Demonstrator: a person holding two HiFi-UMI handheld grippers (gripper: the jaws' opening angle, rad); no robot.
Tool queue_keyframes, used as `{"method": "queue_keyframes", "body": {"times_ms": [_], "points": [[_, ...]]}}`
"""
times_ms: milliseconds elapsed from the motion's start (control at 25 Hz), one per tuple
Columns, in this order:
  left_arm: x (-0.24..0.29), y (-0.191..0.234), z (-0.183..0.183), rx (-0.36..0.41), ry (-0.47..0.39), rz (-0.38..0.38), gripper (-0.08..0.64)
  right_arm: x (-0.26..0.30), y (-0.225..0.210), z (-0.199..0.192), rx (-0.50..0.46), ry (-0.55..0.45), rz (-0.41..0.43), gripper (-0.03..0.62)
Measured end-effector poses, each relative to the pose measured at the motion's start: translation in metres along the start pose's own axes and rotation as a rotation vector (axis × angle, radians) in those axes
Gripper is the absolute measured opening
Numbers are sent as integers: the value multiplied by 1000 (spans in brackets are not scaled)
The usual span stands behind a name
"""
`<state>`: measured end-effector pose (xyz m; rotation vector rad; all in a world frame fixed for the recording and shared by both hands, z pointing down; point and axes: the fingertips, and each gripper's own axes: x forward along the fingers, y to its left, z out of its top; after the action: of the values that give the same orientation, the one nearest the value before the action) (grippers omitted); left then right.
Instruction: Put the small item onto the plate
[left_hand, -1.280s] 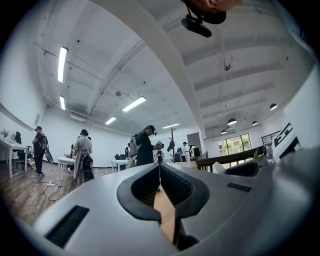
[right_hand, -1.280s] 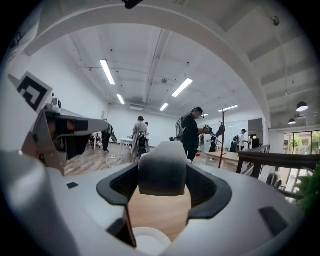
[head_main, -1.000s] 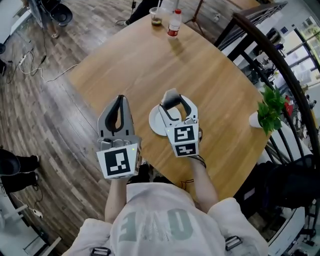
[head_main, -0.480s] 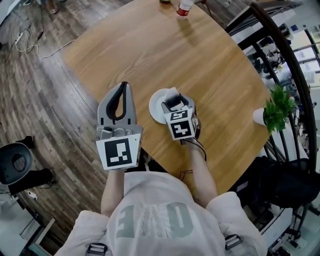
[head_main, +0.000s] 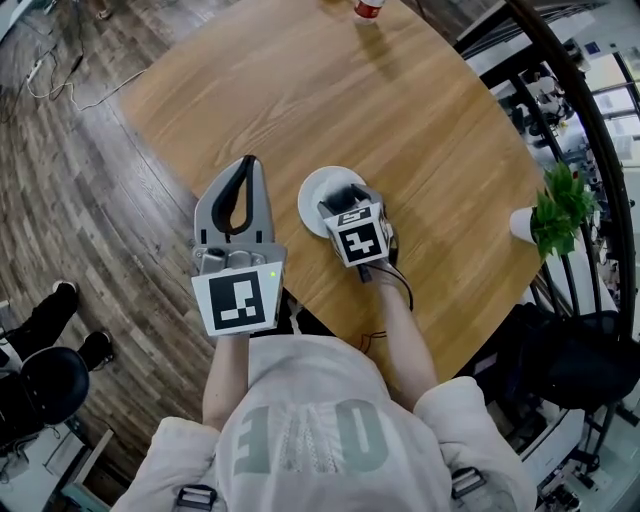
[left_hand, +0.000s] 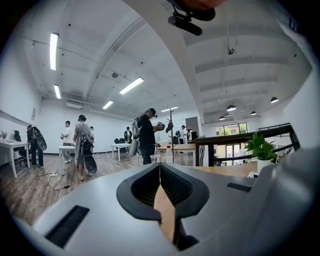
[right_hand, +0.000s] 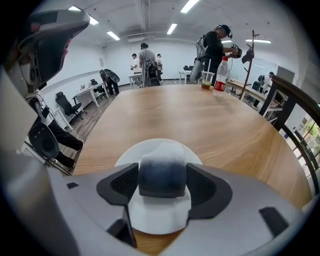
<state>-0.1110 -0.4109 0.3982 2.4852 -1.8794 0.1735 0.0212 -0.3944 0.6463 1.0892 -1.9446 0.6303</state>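
A small white and grey block (right_hand: 162, 172) sits between the jaws of my right gripper (right_hand: 162, 175), which is shut on it. Directly beneath lies a white plate (right_hand: 150, 147) on the round wooden table (right_hand: 210, 125); whether the block touches the plate I cannot tell. From the head view, the right gripper (head_main: 345, 200) covers the plate's near half and only the plate's far rim (head_main: 312, 190) shows. My left gripper (head_main: 245, 168) hovers off the table's left edge, over the floor. Its jaws (left_hand: 160, 167) are shut with nothing between them.
A bottle (right_hand: 218, 75) and a drink cup (right_hand: 205, 80) stand at the table's far edge. A potted plant (head_main: 558, 205) sits at the right rim beside a dark railing (head_main: 560, 90). Several people stand in the room beyond.
My right gripper has dropped lower over the plate with the block in it and tipped more steeply down. The left gripper has stayed beside the table edge.
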Motion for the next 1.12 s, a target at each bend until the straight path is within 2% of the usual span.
{"method": "queue_keyframes", "body": {"times_ms": [360, 680, 1000, 1120], "points": [[-2, -1, 0, 0, -4, 1, 9, 6, -3, 0, 25, 29, 11, 307], [-4, 3, 1, 0, -5, 12, 9, 7, -3, 3, 6, 39, 6, 307], [-8, 2, 6, 9, -16, 10, 9, 11, -7, 6, 4, -12, -9, 308], [-10, 4, 10, 17, -22, 15, 9, 10, -7, 8, 38, -27, -23, 308]]}}
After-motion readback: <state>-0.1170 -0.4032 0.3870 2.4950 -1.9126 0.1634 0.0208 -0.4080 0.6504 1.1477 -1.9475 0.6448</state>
